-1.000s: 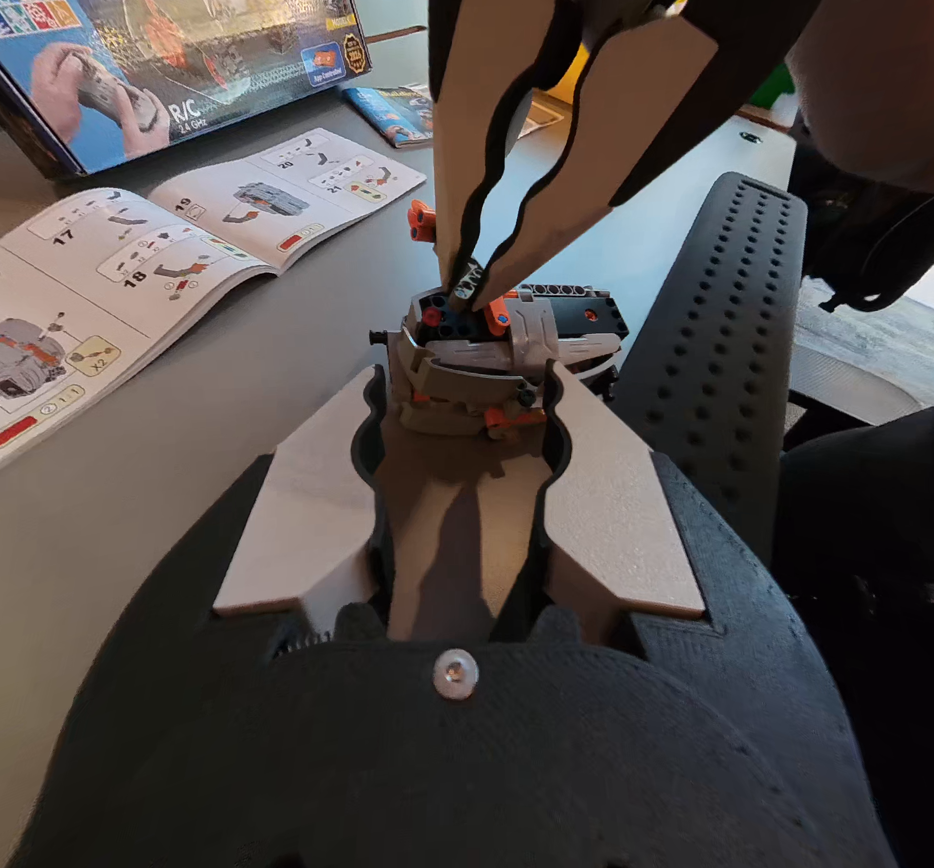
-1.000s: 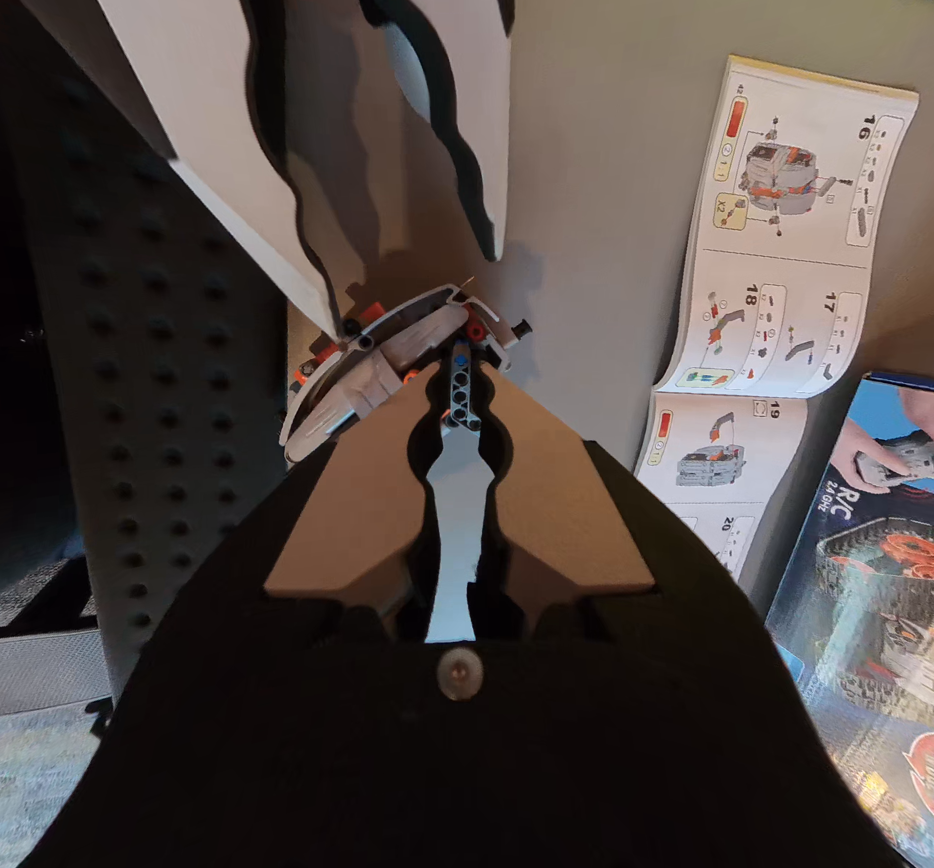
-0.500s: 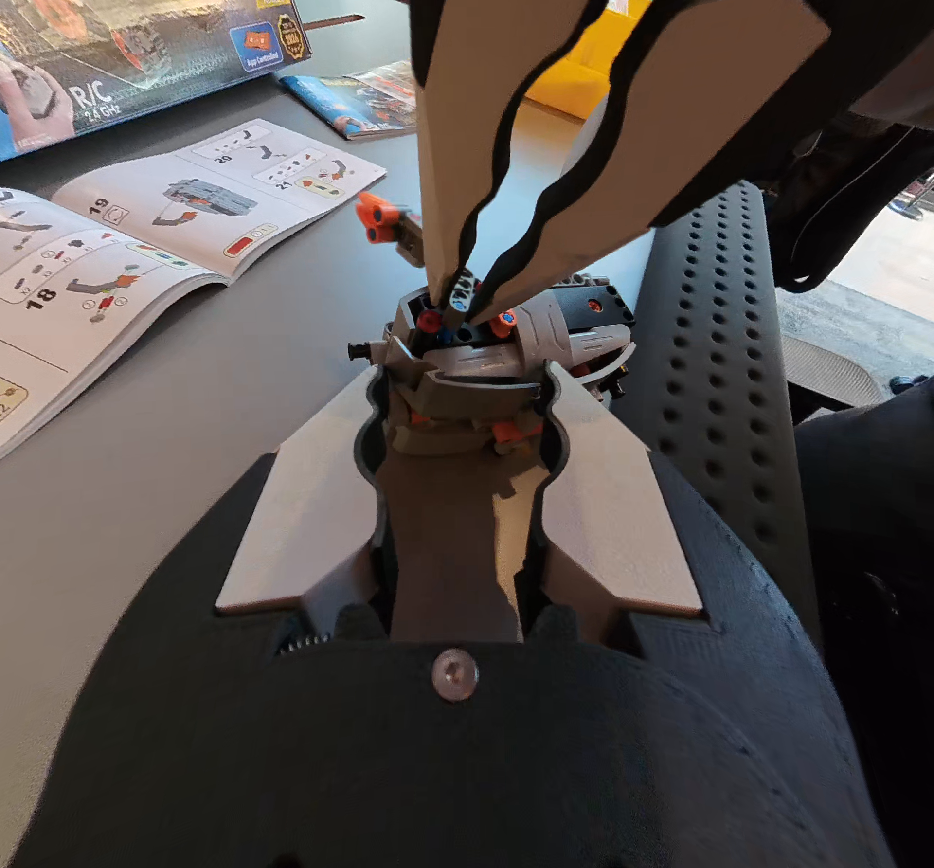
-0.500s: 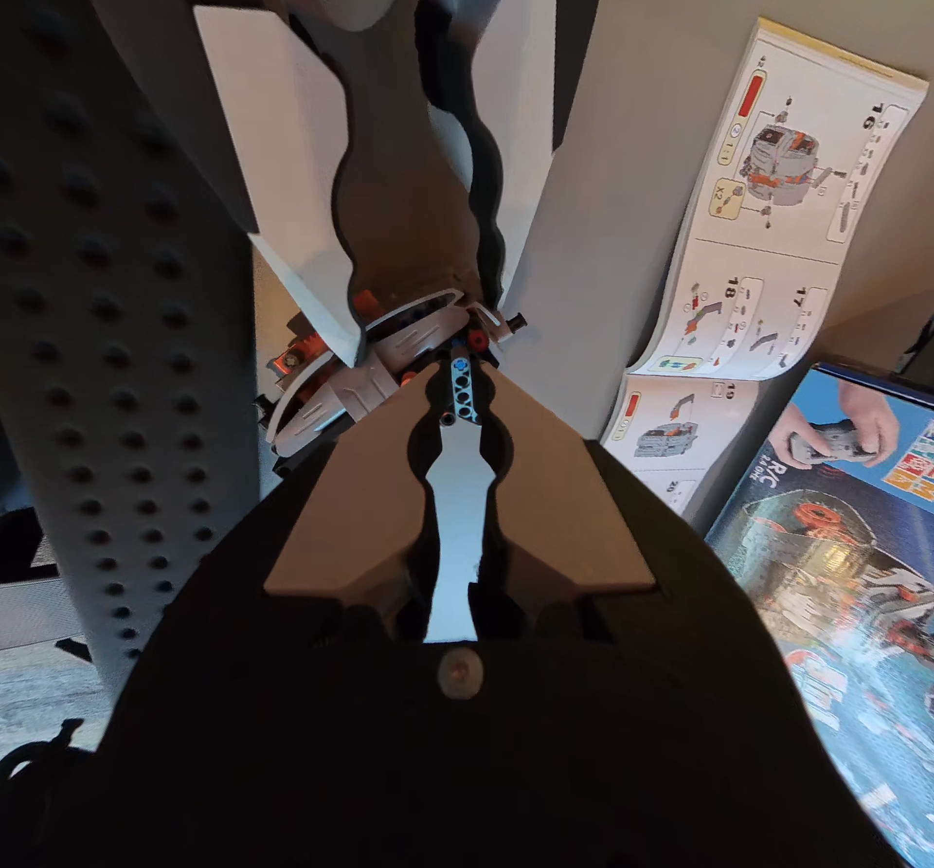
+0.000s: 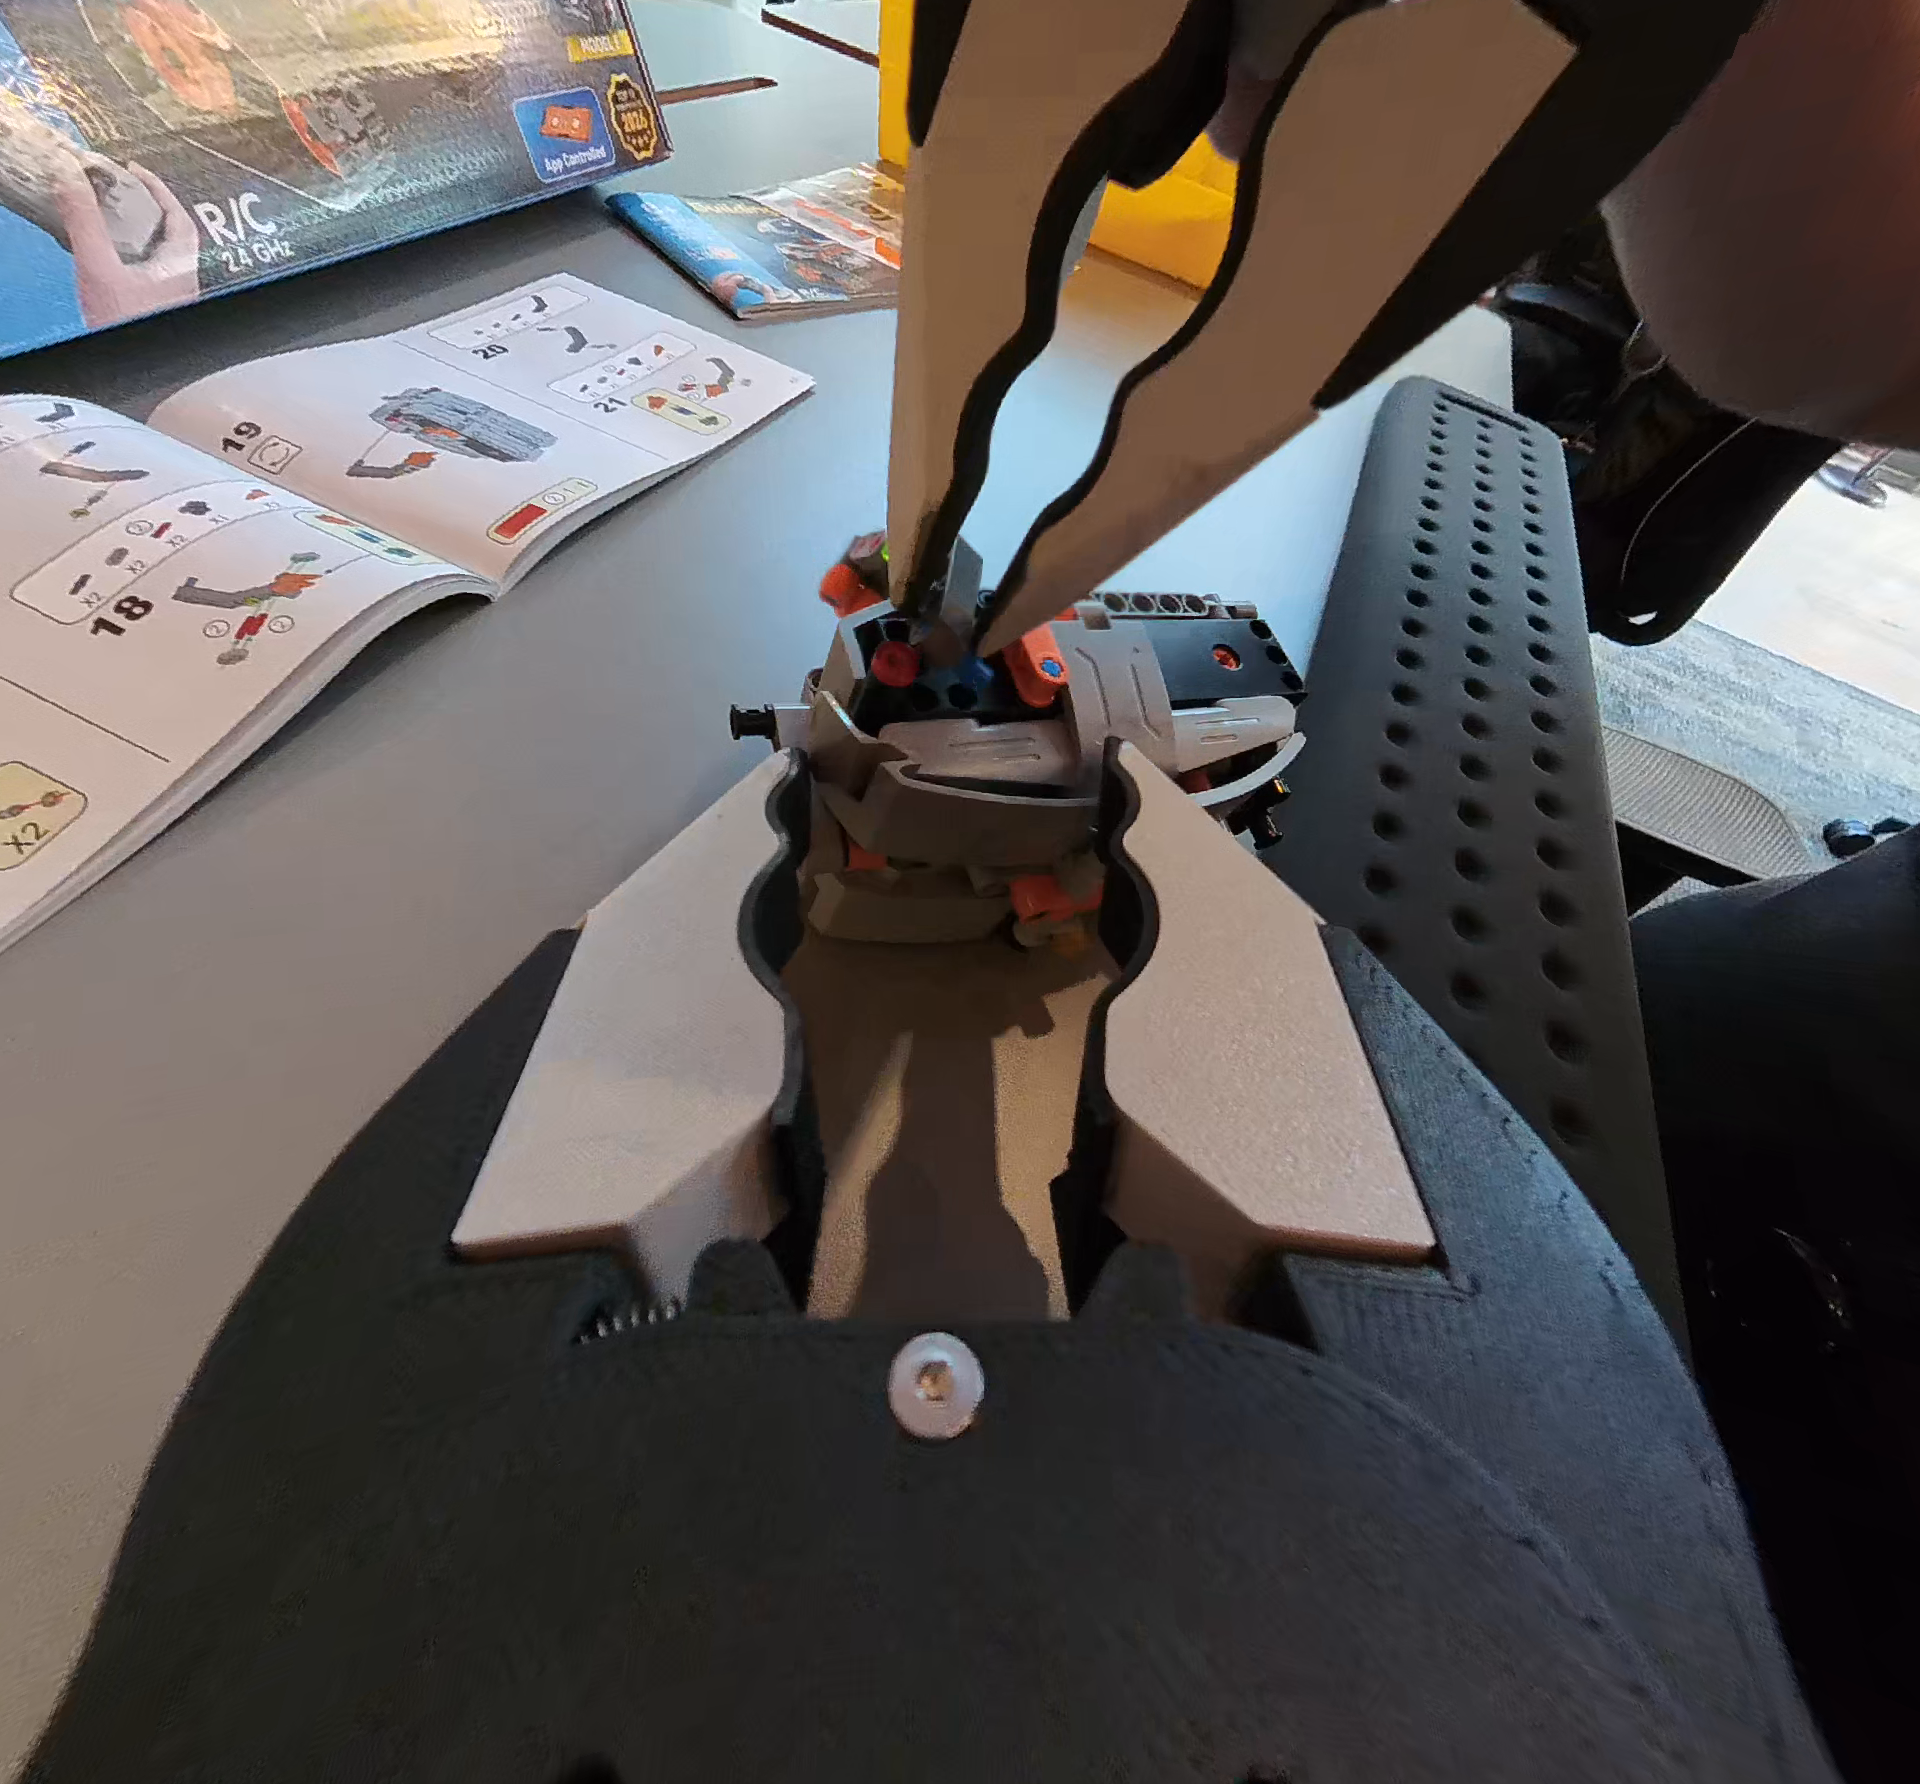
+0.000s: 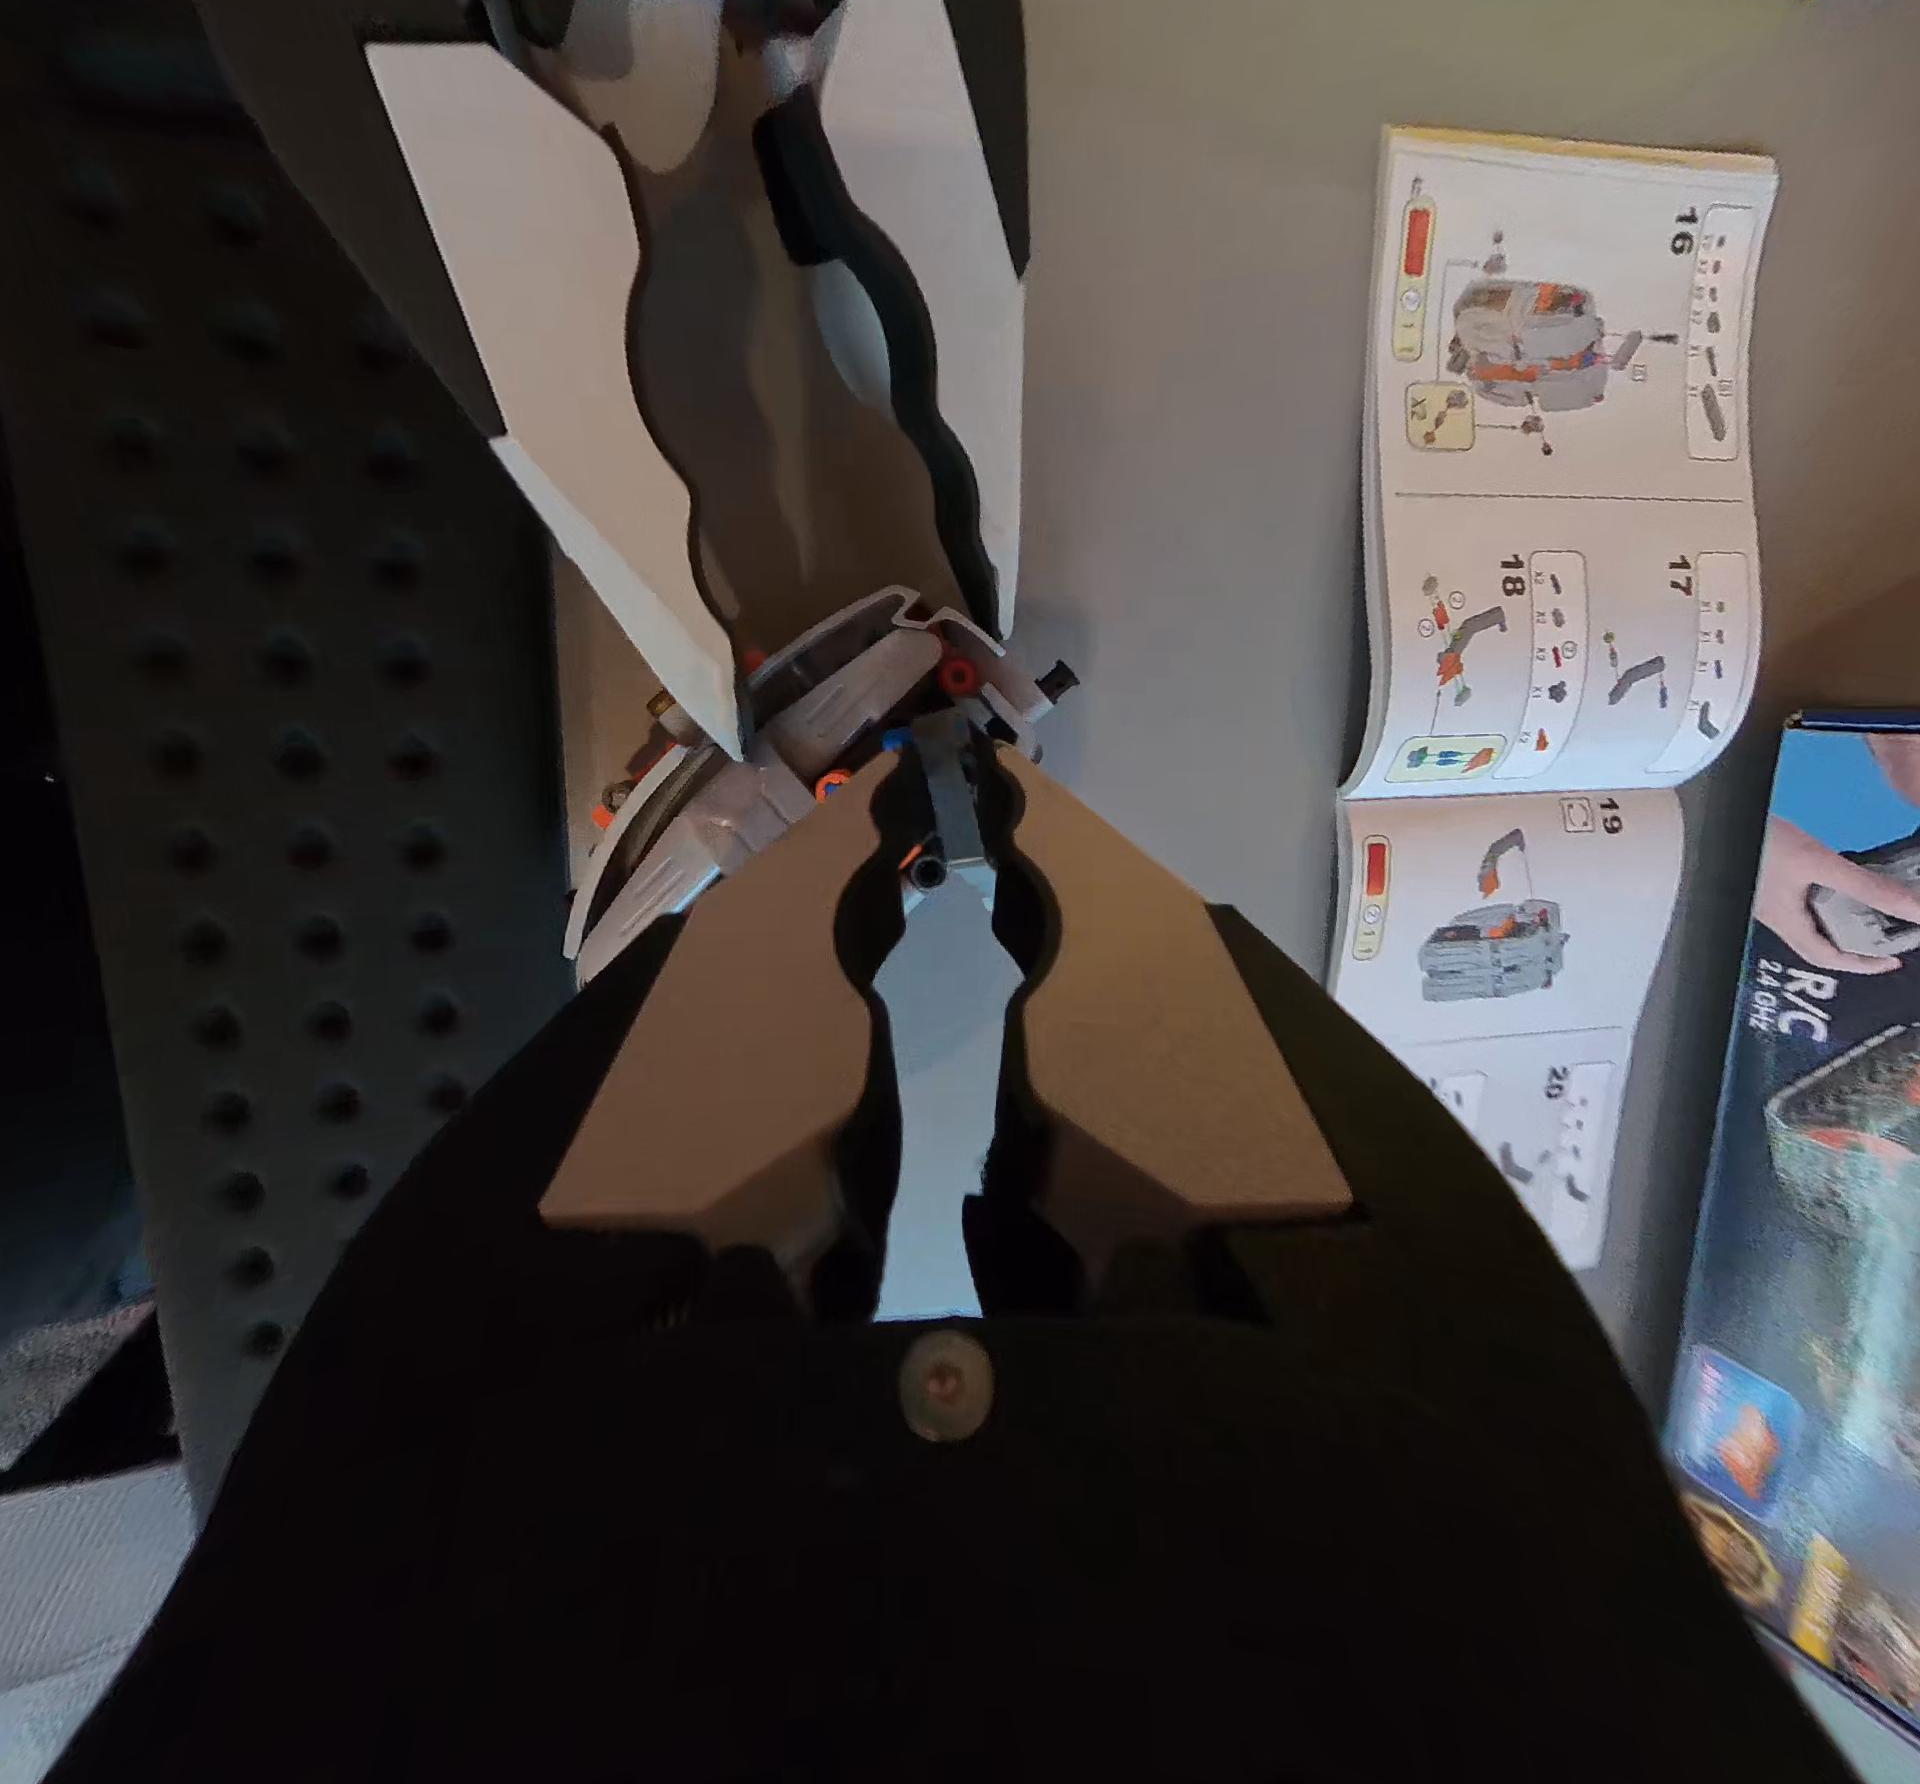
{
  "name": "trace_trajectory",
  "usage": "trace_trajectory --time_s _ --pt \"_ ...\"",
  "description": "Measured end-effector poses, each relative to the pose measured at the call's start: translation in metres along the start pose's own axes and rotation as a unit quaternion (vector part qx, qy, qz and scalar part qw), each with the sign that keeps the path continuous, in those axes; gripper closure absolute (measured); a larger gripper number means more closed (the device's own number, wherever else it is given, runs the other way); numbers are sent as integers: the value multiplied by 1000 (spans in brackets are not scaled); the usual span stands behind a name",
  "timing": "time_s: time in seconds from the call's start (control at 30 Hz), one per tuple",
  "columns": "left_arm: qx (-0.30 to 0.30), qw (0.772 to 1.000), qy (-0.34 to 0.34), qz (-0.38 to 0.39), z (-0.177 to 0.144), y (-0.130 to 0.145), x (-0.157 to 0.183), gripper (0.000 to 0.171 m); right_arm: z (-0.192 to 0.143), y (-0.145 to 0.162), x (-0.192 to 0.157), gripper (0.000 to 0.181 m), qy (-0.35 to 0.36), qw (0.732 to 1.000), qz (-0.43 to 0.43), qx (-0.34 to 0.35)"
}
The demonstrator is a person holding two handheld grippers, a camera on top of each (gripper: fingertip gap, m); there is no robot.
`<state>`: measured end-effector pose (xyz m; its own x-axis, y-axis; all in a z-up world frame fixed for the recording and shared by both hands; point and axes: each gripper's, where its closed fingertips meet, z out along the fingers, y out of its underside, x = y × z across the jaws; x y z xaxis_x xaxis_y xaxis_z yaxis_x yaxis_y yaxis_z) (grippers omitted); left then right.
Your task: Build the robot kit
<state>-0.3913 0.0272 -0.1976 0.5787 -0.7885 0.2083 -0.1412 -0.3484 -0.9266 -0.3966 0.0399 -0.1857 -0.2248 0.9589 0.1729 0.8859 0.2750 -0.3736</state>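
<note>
My left gripper (image 5: 951, 778) is shut on a small grey, black and orange brick model (image 5: 977, 747) and holds it over the grey table (image 5: 416, 903). My right gripper (image 5: 948, 633) comes down from above, shut on a short grey beam (image 5: 961, 581) whose lower end touches the model's top, next to a red pin. In the right wrist view, my right gripper (image 6: 948, 763) pinches the beam (image 6: 951, 815) against the model (image 6: 821, 695). The left gripper (image 6: 868, 690) reaches in from the top of that view.
An open instruction booklet (image 5: 312, 508) lies left of the model and also shows in the right wrist view (image 6: 1558, 487). A blue toy box (image 5: 260, 72) stands behind it, beside a leaflet (image 5: 769, 248). A black perforated chair part (image 5: 1455, 695) stands close on the right. A yellow object (image 5: 1143, 207) is at the back. Less than 4 cm separates the two grippers' tips.
The right gripper has tilted and turned the beam at the model's top, so the beam's edge shows instead of its holed face. The left gripper keeps hold of the model.
</note>
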Motion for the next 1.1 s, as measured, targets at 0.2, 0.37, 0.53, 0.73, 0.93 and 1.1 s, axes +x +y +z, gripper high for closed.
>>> trace_trajectory --time_s 0.2,0.37,0.53,0.73,0.93,1.1 --pt "12 1000 -6 1 -4 -3 -1 116 -7 -2 0 174 -11 996 26 87" --pt "69 997 -41 4 -29 -24 -1 125 -27 -13 -7 174 50 982 -9 183" --pt "98 991 25 -90 -39 -48 21 153 -38 -22 -14 174 149 957 -73 238" --pt "93 968 118 -202 -24 -55 32 146 -50 -25 -18 174 219 932 -128 257" --pt "88 978 120 -149 -16 -55 40 166 -51 -20 -27 172 191 931 -142 276" --pt "76 990 112 -25 -23 -56 60 166 -69 -17 -44 156 -68 943 -28 325"
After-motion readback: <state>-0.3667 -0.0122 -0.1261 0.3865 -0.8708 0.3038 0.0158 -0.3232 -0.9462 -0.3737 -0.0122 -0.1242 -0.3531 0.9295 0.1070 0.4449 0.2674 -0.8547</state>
